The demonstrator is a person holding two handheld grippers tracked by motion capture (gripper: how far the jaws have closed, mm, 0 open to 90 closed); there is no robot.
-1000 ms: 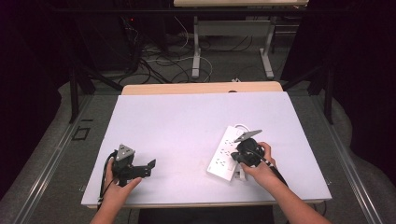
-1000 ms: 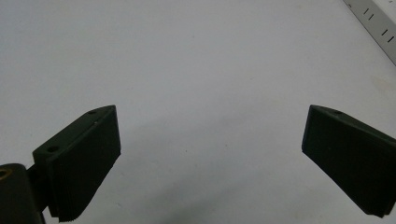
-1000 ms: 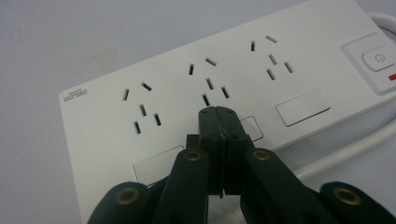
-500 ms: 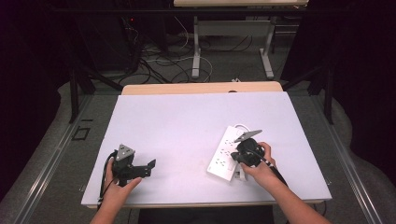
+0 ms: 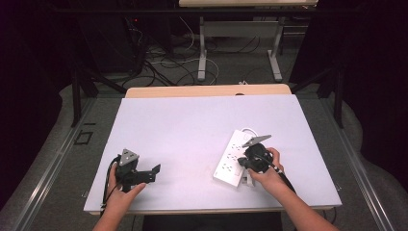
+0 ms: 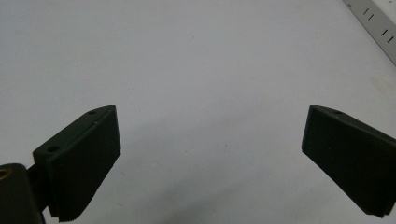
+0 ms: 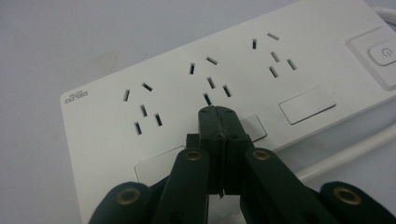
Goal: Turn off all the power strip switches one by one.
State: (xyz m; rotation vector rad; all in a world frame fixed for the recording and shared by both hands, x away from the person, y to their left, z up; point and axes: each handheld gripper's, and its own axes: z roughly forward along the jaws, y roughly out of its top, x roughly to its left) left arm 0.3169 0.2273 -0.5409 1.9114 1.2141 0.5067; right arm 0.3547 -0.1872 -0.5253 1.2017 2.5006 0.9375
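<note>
High view: white power strip lies right of centre on the table, broad bare surface to its left. Right gripper, jaws pressed together, empty, hovers over its sockets. Left gripper gapes wide, near front-left edge.

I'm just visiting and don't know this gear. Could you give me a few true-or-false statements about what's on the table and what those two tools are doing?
1. The left hand-held gripper is open over bare table. True.
2. The right hand-held gripper is wide open. False: its jaws are pressed together.
3. The white power strip lies at the right hand-held gripper. True.
4. A plug sits in the power strip. False: the visible sockets are empty.
</note>
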